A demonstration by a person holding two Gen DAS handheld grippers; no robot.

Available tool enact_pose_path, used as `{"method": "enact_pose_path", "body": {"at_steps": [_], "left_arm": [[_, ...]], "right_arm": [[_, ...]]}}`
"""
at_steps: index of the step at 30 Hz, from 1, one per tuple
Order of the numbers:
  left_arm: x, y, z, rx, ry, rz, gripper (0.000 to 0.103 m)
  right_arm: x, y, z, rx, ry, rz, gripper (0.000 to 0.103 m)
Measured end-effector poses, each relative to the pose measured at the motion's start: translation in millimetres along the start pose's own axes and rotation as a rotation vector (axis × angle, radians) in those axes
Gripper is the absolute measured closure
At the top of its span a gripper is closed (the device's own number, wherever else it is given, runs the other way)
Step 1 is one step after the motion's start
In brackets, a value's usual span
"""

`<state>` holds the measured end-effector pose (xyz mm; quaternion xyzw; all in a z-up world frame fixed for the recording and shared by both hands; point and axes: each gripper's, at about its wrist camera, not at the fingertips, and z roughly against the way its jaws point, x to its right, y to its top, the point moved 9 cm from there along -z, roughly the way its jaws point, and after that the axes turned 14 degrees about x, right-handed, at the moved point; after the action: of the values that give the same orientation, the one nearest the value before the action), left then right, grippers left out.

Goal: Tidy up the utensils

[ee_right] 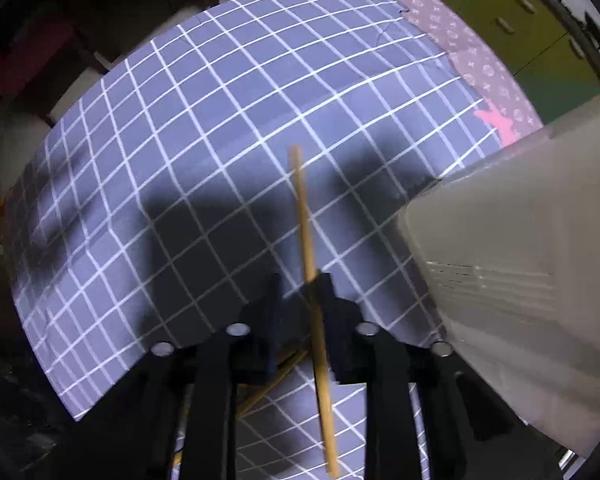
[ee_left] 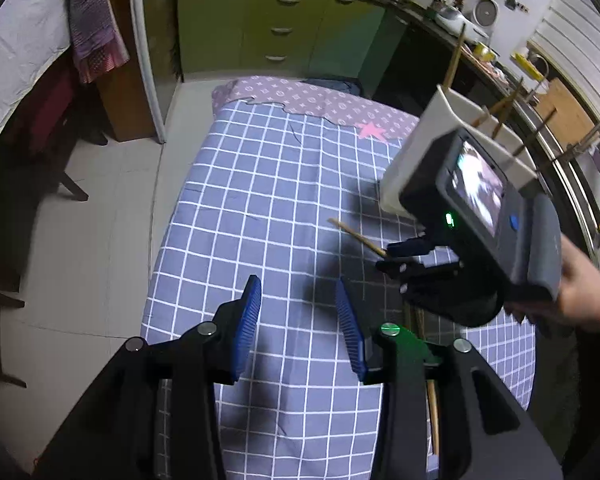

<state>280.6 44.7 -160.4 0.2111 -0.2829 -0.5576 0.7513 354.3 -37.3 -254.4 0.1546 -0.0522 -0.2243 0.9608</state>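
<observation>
Right wrist view: right hand-held gripper (ee_right: pixel 300 280) pinches one chopstick (ee_right: pixel 307 240); next lift it into the white holder (ee_right: pixel 520 260); left hand-held gripper (ee_left: pixel 298 320) is part open, empty

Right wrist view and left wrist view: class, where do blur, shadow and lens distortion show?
Right wrist view: white plastic holder smeared by blur, dark shadows on the bulging blue checked cloth. Left wrist view: sharper; grid lines bend, shadow beneath the right gripper.

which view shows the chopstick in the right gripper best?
Right wrist: the held chopstick runs nearly full length through the right gripper. Left wrist shows only its tip end, the rest hidden behind the gripper.
</observation>
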Motion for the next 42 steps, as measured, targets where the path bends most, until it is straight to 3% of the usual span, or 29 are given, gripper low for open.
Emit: {"method": "enact_pose_path", "body": {"at_steps": [2,4,9,13,22,26,34,42], "left_arm": [[3,-5,-1,-0.011,-0.008,-0.019,0.065],[6,-10,-1,-0.022,-0.014,-0.030,0.064],[15,-17,-1,-0.030,-0.011,-0.083,0.063],[35,-34,-6,-0.089,-0.037,-0.141,0.063],[85,-80,-43,-0.269,-0.058,-0.176,0.063],[93,-96,-60,-0.340,-0.037,-0.136,0.063],[110,-94,-69,-0.337,-0.023,-0.151,0.063],[120,-105,-84,-0.375,-0.021,-0.164,0.087]], "right_arm": [[1,2,-3,-0.002,-0.007,0.012,0.095],[0,2,0,0.015,-0.066,0.064,0.096],[-4,-6,33,0.117,-0.103,0.073,0.096],[9,-19,90,0.278,-0.162,0.001,0.096],[28,-60,216,0.638,-0.173,-0.205,0.096],[36,-65,267,0.730,-0.147,-0.232,0.096],[47,-56,356,0.847,-0.144,-0.248,0.096],[76,-24,426,0.934,-0.207,-0.285,0.096]]}}
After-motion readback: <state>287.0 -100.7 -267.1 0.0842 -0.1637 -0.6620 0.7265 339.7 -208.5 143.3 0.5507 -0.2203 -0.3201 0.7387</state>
